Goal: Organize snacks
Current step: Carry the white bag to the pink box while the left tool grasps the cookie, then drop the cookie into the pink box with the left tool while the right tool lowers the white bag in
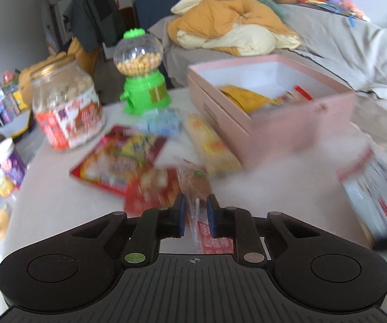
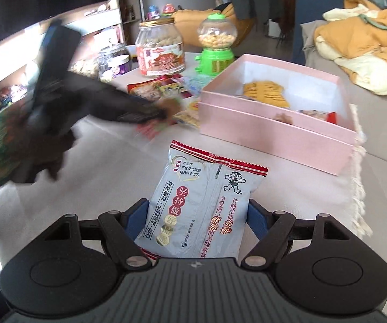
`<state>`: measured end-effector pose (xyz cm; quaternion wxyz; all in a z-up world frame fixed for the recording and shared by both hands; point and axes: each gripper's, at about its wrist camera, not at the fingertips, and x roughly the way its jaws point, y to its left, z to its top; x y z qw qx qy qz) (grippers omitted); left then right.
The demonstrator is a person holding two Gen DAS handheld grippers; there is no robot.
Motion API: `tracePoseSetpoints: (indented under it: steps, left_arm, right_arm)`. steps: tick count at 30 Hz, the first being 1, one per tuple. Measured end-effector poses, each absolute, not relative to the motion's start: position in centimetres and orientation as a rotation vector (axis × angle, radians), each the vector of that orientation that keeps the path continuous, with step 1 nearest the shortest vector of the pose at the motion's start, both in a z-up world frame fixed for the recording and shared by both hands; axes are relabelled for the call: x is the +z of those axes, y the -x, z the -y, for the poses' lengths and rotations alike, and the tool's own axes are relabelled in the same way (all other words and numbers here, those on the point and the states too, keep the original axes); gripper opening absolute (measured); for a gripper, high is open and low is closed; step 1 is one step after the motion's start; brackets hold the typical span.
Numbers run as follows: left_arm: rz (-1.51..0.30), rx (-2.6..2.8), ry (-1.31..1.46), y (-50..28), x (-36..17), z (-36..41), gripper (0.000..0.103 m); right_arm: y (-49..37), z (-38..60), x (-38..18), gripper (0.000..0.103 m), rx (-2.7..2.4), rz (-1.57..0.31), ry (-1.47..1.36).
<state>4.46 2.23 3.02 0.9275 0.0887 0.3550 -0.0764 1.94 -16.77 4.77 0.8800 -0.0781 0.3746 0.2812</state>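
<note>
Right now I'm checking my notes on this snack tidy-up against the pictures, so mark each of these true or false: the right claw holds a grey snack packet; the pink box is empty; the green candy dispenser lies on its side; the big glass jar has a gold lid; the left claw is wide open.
1. The right claw holds a grey snack packet. True.
2. The pink box is empty. False: it already holds a yellow packet and other snacks.
3. The green candy dispenser lies on its side. False: it stands upright.
4. The big glass jar has a gold lid. True.
5. The left claw is wide open. False: it is nearly closed around a thin clear wrapper.
</note>
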Motion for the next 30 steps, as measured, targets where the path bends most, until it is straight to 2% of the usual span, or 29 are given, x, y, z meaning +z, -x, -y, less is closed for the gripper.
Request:
tracePoseSetpoints:
  steps: [4,5,6,7,9,16,19,23,24,25,30]
  left_arm:
    - [-0.743,-0.148,-0.136,-4.4,2.7,-2.2,0.025]
    - [-0.760,-0.148,-0.120,-5.1,2.6,-2.2,0.029]
    - [-0.783,-0.149,-0.106,-5.8,2.2,-2.1,0.040]
    - [-0.791,-0.157,-0.096,-6.5,1.9,-2.0,0.044]
    - [-0.789,-0.159,-0.110,-7.3,1.5,-1.2,0.047]
    - [-0.814,-0.127,-0.050,-7.7,1.6,-1.1,0.047]
    - [-0.791,-0.116,-0.112,-6.7,1.6,-0.2,0.041]
    - [-0.713,-0.095,-0.164,-5.1,2.0,1.1,0.039]
    - [-0.696,-0.094,-0.163,-4.8,2.5,1.3,0.030]
    - [-0.680,-0.097,-0.155,-4.6,3.1,1.5,0.014]
    - [-0.545,-0.143,-0.141,-4.1,8.2,3.1,0.014]
  right_arm:
    - [-2.0,16.9,4.8,0.077,0.581,-0.779,0.162]
    - [-2.1,16.8,4.8,0.077,0.579,-0.783,0.165]
    - [-2.2,16.6,4.7,0.077,0.575,-0.788,0.168]
    - [-2.2,16.5,4.5,0.077,0.572,-0.792,0.172]
    - [-2.1,16.4,4.2,0.077,0.567,-0.799,0.180]
    - [-2.5,16.7,3.5,0.077,0.519,-0.821,0.214]
    - [-2.8,17.2,3.8,0.077,0.502,-0.812,0.212]
    - [-3.3,17.8,4.3,0.077,0.478,-0.802,0.202]
    - [-3.5,18.0,4.4,0.077,0.473,-0.800,0.199]
    - [-3.7,18.2,4.5,0.077,0.467,-0.801,0.195]
    - [-4.4,19.3,5.1,0.077,0.440,-0.798,0.171]
